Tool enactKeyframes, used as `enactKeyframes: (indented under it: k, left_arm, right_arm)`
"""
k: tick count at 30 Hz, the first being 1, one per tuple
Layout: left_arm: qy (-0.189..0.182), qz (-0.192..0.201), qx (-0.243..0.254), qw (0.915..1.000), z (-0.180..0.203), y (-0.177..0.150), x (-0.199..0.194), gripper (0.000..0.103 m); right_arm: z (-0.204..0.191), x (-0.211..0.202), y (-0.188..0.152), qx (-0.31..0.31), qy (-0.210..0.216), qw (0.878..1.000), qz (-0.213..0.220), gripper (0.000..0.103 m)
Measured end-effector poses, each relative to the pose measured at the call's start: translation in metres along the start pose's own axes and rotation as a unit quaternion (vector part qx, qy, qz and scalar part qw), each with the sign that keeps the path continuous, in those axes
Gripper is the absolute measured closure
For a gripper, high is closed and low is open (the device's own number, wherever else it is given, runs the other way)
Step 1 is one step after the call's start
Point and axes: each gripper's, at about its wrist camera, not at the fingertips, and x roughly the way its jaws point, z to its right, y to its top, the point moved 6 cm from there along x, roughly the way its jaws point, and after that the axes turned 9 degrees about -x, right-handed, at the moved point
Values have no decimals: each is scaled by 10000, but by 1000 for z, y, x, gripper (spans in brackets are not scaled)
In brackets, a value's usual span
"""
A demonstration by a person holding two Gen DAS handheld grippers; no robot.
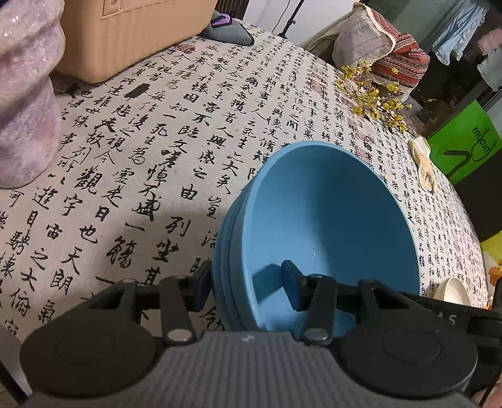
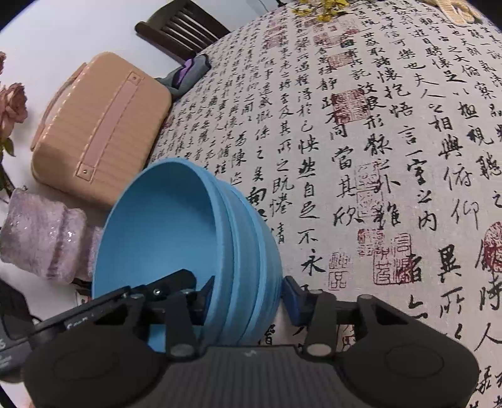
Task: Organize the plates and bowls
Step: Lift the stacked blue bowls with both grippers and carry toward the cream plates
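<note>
Left gripper: low in its own view, tipped steeply down toward the worktop; it straddles the near-left wall of the blue bowls.
Left fingers: narrowed onto the wall, one pad inside the top bowl, the other outside against the stacked rims; they look pressed on, though the outer pad's contact is partly hidden.
Vase: pale pink and glittery, at the far left of the left view, standing on the cloth.
Case: tan, ribbed, behind the vase at the back of the worktop; in the right view it lies flat with a strap handle on top.
Grey cloth: folded, with a purple patch, just beside the case.
Worktop: round, covered by a cream cloth printed with black calligraphy and red seals.
Blue bowls: a nested stack of several, resting on the cloth near the front edge, between the two grippers, well apart from the case and vase.
Yellow flowers: a sprig lying on the cloth beyond the bowls.
Cream plate: only its edge shows at the far right of the left view.
Right gripper: also angled steeply down, clasping the opposite side of the stack.
Right fingers: narrowed, one pad outside the lowest bowl, the other inside the top one, gripping the wall between them.
Chair: dark wood, behind the worktop in the right view.
</note>
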Motion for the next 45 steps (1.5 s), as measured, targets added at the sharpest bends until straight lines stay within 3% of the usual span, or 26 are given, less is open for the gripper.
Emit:
enactKeyframes:
  k: [45]
  left_arm:
    - [-126, 106, 504, 9986, 55, -26, -16, 55]
  right_arm:
    - [31, -75, -19, 30, -107, 9995, 286, 67]
